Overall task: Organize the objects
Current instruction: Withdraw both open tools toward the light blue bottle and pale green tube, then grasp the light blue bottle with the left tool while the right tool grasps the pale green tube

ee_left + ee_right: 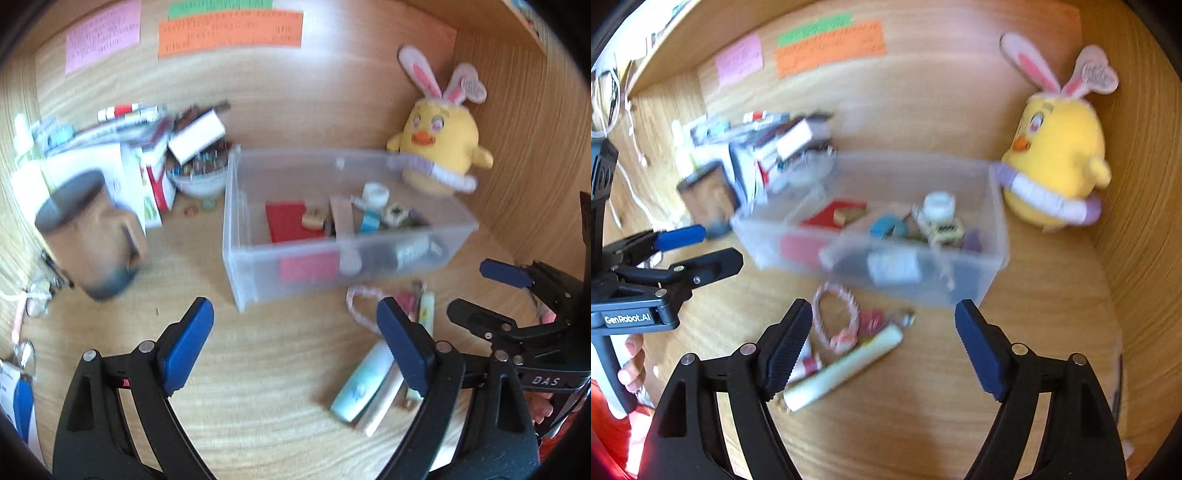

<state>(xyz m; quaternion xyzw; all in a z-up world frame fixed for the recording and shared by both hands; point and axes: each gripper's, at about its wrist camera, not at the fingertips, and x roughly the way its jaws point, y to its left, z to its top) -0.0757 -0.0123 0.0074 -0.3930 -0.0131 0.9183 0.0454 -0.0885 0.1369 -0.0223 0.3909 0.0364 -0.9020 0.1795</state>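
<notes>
Both claws empty, between picks. Left claw (pixel 295 343) stands wide apart, nothing between the pads; right claw (pixel 882 343) likewise spread and bare.

Clear plastic bin (pixel 236 236) sits ahead of both claws on the tabletop (pixel 258 387), already holding a red card, a roll of tape and other small bits — sorting looks part done, as a judgement from how things lie.

Loose items not yet in the bin lie just short of its near wall:
- pale green tube (pixel 846 369), just ahead of the right claw's left finger, partly under it
- light blue tube (pixel 362 384), beside the left claw's right finger
- pink-and-white cord loop (pixel 836 321), ahead of the right claw, between it and the bin

Brown mug (pixel 88 232) is off to the left of the left claw; yellow plush chick (pixel 439 147) is beyond the bin, far right.

Step in hand: reach for the next loose item. Right claw seems best placed — it needs to slide left, centre the pale green tube between the pads, then close across its narrow width. Frames are blurred; fine contact cannot be judged.
</notes>
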